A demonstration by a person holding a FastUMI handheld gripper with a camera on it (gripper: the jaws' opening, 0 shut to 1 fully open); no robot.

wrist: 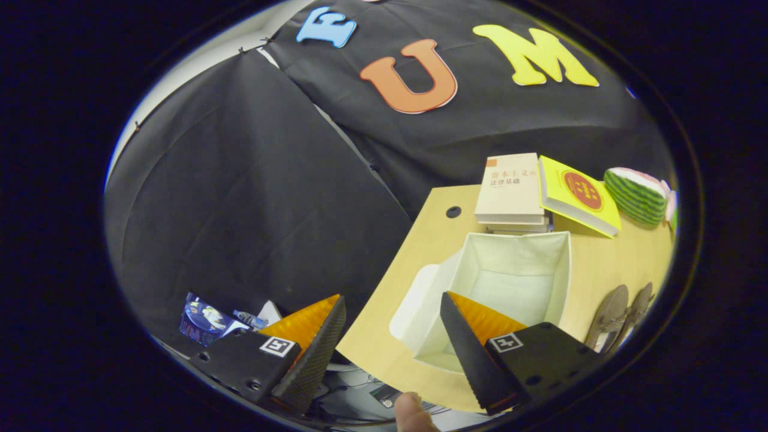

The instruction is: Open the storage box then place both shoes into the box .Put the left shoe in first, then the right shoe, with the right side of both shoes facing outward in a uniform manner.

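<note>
The white fabric storage box (543, 249) stands open on the wooden table (600, 264), its inside bare. Its white lid (411, 303) rests against the box's near-left side. Two brown shoes (621, 315) lie side by side on the table to the right of the box. My gripper (393, 327) is open with nothing between its fingers. One finger (474, 351) overlaps the box's near-left corner, while the other (312, 348) hangs off the table's left edge. A person's fingertip (411, 414) shows below the fingers.
Beyond the box lies a stack of books (510, 192), with a yellow book (579, 195) leaning beside it and a watermelon-striped toy (636, 195) further right. A round cable hole (453, 212) marks the table's far-left corner. Clutter (210, 318) lies on the floor left of the table.
</note>
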